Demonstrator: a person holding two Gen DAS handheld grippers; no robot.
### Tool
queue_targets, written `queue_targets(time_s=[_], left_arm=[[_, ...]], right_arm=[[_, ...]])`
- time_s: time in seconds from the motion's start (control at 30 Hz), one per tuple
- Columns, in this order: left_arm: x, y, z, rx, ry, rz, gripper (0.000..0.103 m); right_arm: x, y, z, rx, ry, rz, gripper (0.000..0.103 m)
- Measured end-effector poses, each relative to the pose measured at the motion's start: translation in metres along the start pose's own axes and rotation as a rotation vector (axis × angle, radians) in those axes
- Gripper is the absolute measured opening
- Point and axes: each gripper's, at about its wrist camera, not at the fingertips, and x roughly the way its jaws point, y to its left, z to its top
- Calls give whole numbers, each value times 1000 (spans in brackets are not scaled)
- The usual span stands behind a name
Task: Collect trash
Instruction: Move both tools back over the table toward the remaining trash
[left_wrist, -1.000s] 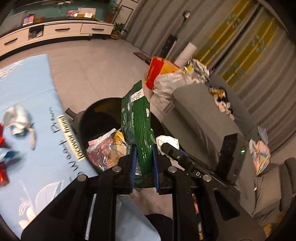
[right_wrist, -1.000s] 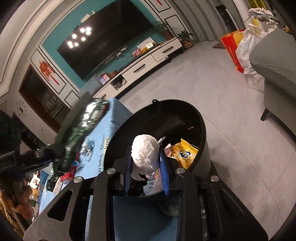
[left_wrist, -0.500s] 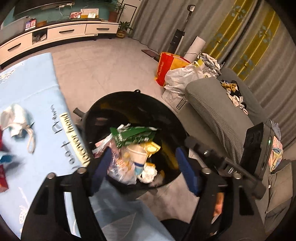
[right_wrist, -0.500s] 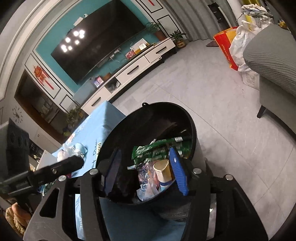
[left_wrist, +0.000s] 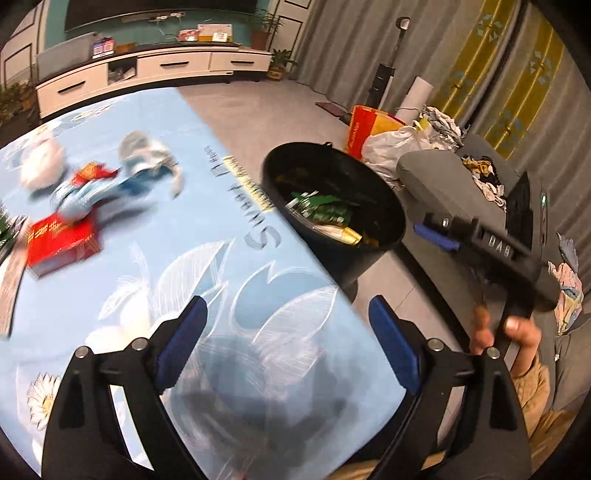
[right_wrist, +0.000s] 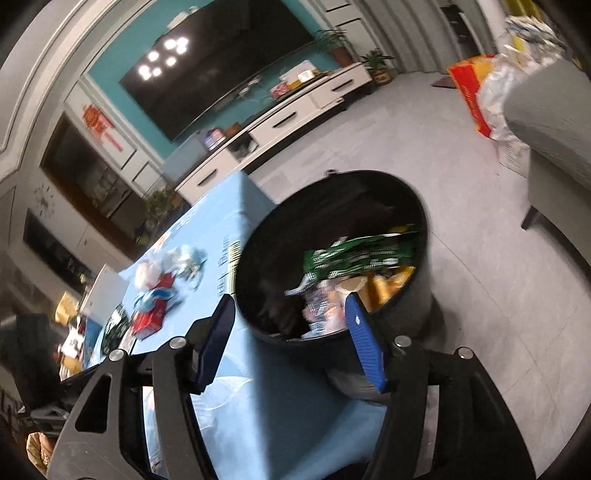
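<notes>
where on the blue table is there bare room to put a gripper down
Free: the near stretch of the blue tablecloth, between the left gripper and the black bin at its edge. Crowded: the far left, around the red box and the crumpled blue-white wrappers.

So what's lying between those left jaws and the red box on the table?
Nothing: in the left wrist view, only bare blue flowered tablecloth runs from the open left gripper to the red box.
</notes>
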Motion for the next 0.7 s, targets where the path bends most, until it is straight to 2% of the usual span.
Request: queue_targets(time_s=[0.33,0.7], left_arm=[[-62,56,-43,-156,-92,64,90],[-121,130,-87,-350,-206,176,90]], right_arm=[[2,71,-18,-141,56,30,64],[30,145,-40,-310,161,49,64]])
